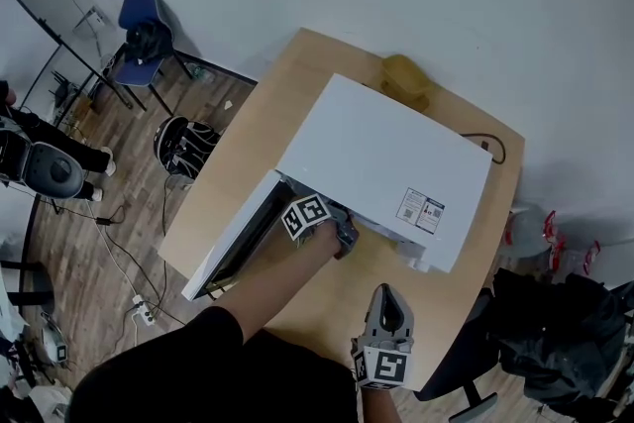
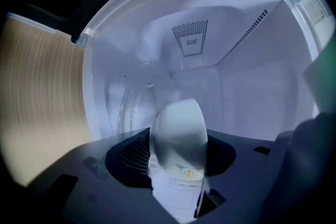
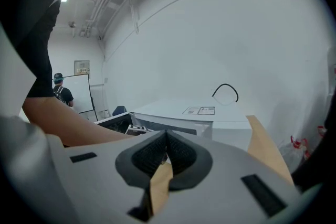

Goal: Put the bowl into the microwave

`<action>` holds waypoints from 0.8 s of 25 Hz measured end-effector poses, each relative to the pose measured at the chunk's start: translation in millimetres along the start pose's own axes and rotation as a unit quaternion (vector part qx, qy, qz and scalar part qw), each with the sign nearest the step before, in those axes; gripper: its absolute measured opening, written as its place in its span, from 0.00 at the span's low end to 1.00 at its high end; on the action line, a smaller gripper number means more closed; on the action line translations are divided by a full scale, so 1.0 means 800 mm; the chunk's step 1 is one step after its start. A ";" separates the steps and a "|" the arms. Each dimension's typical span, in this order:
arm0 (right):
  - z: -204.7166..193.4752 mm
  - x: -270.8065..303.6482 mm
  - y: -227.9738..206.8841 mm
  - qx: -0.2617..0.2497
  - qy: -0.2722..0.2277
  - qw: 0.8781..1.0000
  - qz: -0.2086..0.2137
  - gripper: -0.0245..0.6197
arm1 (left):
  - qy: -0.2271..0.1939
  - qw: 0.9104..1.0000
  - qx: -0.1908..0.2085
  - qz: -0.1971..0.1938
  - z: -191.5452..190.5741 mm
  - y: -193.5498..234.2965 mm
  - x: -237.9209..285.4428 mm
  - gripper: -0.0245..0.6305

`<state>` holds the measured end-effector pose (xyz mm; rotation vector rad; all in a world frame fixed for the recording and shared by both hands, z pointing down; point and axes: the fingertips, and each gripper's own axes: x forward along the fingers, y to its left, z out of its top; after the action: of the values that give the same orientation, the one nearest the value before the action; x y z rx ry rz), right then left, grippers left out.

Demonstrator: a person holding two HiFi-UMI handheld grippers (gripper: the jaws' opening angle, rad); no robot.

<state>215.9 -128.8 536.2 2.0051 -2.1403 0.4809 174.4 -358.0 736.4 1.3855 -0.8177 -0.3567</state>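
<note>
The white microwave (image 1: 386, 163) stands on the wooden table (image 1: 218, 183) with its door (image 1: 238, 238) swung open to the left. My left gripper (image 1: 342, 233) reaches into the opening. In the left gripper view the white bowl (image 2: 178, 131) stands on edge between the pads, with my left gripper (image 2: 177, 156) shut on it inside the lit cavity (image 2: 252, 86), above the glass turntable (image 2: 131, 107). The head view hides the bowl. My right gripper (image 1: 385, 292) hovers near the table's front, shut and empty (image 3: 167, 150), pointing at the microwave (image 3: 178, 115).
A yellowish object (image 1: 406, 79) lies behind the microwave, and a black cable (image 1: 492, 149) loops at its right. A blue chair (image 1: 144, 25) and bags stand on the floor at left, a dark chair (image 1: 555, 332) at right. A person's forearm (image 3: 68, 123) crosses the right gripper view.
</note>
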 end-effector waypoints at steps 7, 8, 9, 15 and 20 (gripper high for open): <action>-0.004 -0.002 -0.003 0.024 0.006 1.000 -0.006 0.13 | -0.017 1.000 0.000 0.024 0.006 -0.004 0.007 0.36; -0.002 -0.003 -0.002 0.037 0.003 0.999 -0.005 0.13 | -0.020 0.999 0.007 0.032 0.008 -0.002 0.007 0.36; 0.001 -0.002 0.000 0.045 -0.001 0.999 -0.002 0.13 | -0.022 0.999 0.015 0.042 0.009 0.000 0.006 0.37; 0.016 0.001 0.006 0.044 -0.016 0.999 -0.001 0.13 | -0.015 0.997 0.044 0.064 0.007 0.002 0.006 0.38; 0.016 -0.004 0.004 0.043 -0.021 0.999 -0.001 0.13 | -0.032 0.991 0.099 0.085 0.014 -0.003 -0.002 0.39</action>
<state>214.3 -130.1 522.9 2.0800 -2.1776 0.5446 166.0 -365.5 733.4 1.4805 -1.0391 -0.1933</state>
